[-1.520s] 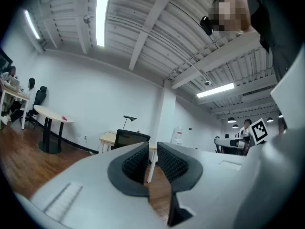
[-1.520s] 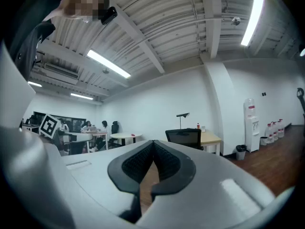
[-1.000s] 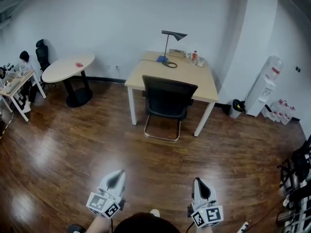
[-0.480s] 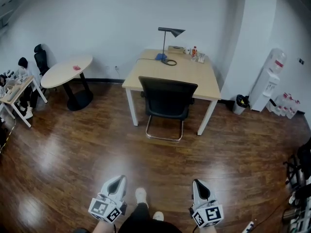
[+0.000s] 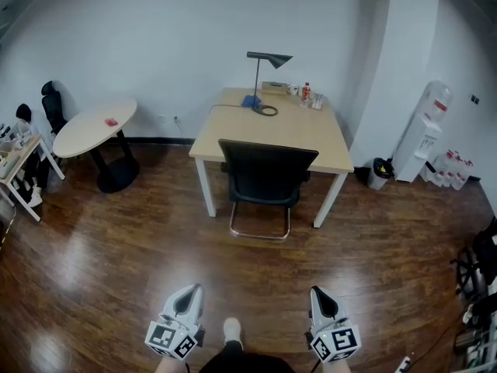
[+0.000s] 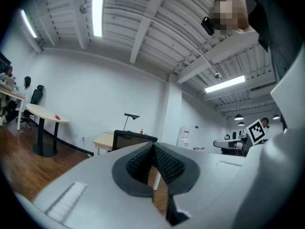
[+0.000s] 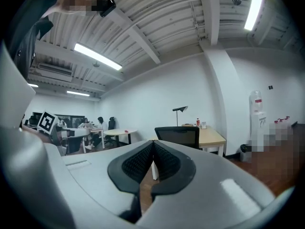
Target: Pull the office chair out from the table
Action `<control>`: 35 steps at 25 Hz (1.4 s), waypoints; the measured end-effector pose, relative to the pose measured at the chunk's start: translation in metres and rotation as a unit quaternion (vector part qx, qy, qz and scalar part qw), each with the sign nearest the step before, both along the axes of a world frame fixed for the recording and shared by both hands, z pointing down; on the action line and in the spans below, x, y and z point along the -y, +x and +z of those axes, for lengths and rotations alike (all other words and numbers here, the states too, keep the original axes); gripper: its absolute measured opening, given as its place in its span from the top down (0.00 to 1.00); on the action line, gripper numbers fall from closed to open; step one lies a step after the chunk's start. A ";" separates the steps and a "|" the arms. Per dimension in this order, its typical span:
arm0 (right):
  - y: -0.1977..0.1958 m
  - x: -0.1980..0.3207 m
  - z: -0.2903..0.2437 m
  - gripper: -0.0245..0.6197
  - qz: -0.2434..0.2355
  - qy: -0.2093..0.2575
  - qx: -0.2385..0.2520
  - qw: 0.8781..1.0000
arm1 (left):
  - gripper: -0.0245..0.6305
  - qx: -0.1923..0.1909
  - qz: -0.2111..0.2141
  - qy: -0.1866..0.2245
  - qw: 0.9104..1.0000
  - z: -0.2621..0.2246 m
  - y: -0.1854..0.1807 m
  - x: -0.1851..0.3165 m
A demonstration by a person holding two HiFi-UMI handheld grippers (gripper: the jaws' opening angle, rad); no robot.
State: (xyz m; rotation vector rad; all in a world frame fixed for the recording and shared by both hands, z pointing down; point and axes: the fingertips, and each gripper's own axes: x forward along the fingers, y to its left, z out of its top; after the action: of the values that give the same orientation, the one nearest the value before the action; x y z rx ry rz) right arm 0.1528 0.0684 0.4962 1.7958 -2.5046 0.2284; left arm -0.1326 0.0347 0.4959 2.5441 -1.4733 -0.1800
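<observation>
- Black office chair with a mesh back (image 5: pixel 266 173) is pushed in at the near side of the light wooden table (image 5: pixel 289 133). Its seat is under the table top, and its silver loop leg sits on the brown wooden floor (image 5: pixel 116 263) just in front of the table.
- The chair has not moved at all since a second ago. It is still tucked in, so the pulling has not started.
- What has changed is the person. They have walked a bit closer to the table. The white round table (image 5: pixel 92 124) to the left of the wooden table has slid nearer the edge of the head view, and a white shoe (image 5: pixel 231 330) shows stepping forward.
- The left claw (image 5: pixel 189 292) is clenched shut with nothing in it. It is still well back from the table, on the near side.
- The right claw (image 5: pixel 320 294) is clenched shut too, also with nothing in it, and just as far back from the table.
- Both claws point toward the chair, which shows small and far off in both gripper views.
- A black desk lamp (image 5: pixel 261 80) and some small things stand at the far side of the table. They are not in the way.
- I think the next job is to keep walking up, open the claws, and grab the top of the chair back.
</observation>
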 end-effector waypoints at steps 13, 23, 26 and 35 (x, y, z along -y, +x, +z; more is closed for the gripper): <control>-0.067 0.109 -0.012 0.94 -0.007 0.033 0.021 0.999 | 0.96 -0.009 -0.014 0.023 1.000 -0.004 -0.059 0.109; -0.039 0.136 0.003 0.94 0.031 0.013 0.028 0.999 | 0.96 0.014 0.001 0.000 1.000 0.006 -0.051 0.153; -0.017 0.154 0.012 0.94 0.042 0.005 0.029 0.999 | 0.96 0.021 0.006 0.009 1.000 0.004 -0.037 0.171; 0.015 0.242 0.006 0.94 0.019 0.015 0.025 0.999 | 0.96 0.034 -0.007 0.015 0.999 -0.002 -0.002 0.243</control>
State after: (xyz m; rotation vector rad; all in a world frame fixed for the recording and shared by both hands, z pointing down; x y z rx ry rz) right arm 0.1680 -0.1737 0.5020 1.8732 -2.5234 0.2418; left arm -0.1344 -0.2087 0.4934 2.5880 -1.5252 -0.1212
